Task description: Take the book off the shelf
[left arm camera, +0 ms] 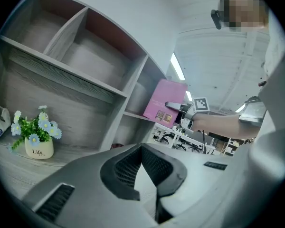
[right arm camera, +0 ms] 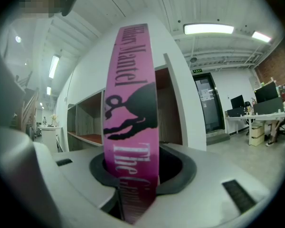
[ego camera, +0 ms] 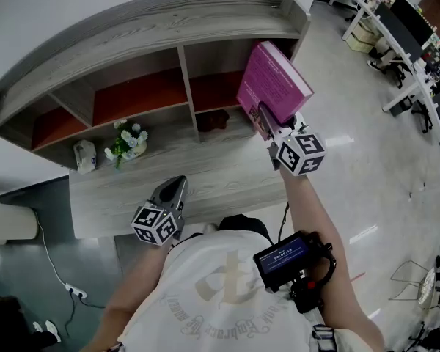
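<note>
Nearest the person, the left gripper [ego camera: 170, 193] hangs low in front of the shelf unit's bottom ledge. Its jaws are pressed together with nothing between them.

Higher and further out, the right gripper [ego camera: 267, 117] is clamped on the pink hardback book with black lettering on its spine [ego camera: 275, 83]. The jaws pinch the spine near its lower end. The book stands tilted in the air before the right-hand compartments of the grey wood-grain shelf unit with red-brown shelf boards [ego camera: 154, 42]. It looks drawn out of its compartment, though I cannot tell whether its far corner is fully clear.

Beyond, on the unit's lower ledge toward its left, sits a small white pot of blue and white flowers [ego camera: 125, 141].

The main risk, as I judge it, is the grip. Most of the book's weight stands above one narrow pinch, so a quick swing could make it pivot or slip out. If a corner is inside the unit, pulling sideways could catch it on the end panel.
</note>
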### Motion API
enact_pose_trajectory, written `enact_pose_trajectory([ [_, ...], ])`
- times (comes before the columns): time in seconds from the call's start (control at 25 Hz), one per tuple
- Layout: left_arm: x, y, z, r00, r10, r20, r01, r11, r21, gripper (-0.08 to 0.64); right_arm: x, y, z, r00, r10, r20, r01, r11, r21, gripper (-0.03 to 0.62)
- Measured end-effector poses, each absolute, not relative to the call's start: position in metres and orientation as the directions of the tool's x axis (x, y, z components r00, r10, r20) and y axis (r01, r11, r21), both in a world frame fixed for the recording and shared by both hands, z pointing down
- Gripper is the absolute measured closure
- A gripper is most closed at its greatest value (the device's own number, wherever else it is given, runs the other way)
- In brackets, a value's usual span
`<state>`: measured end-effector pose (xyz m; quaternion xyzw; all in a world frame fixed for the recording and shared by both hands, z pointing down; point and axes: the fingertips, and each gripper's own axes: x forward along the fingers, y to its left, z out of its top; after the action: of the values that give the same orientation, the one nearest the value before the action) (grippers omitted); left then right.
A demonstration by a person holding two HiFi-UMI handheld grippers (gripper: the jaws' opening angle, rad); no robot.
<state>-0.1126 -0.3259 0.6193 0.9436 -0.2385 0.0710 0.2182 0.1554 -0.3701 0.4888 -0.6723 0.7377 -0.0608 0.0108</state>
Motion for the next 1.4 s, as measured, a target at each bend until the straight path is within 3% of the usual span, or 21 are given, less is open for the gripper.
enact_pose_trajectory([
  [0.64, -0.099, -0.306, 0.615, 0.897, -0.375, 0.233, -0.438, -0.821, 0.367, 0.558, 0.157, -0.307, 0.5, -0.122, -0.992, 0.019, -0.976, 0.116, -0.186, 0.442],
  [1.4, -0.072, -0.286, 0.614, 0.922, -0.309, 0.233, -0.378, -0.851, 0.365, 0.558, 0.144, -0.238, 0.554, -0.173, -0.982, 0.073, -0.95, 0.146, -0.276, 0.442],
])
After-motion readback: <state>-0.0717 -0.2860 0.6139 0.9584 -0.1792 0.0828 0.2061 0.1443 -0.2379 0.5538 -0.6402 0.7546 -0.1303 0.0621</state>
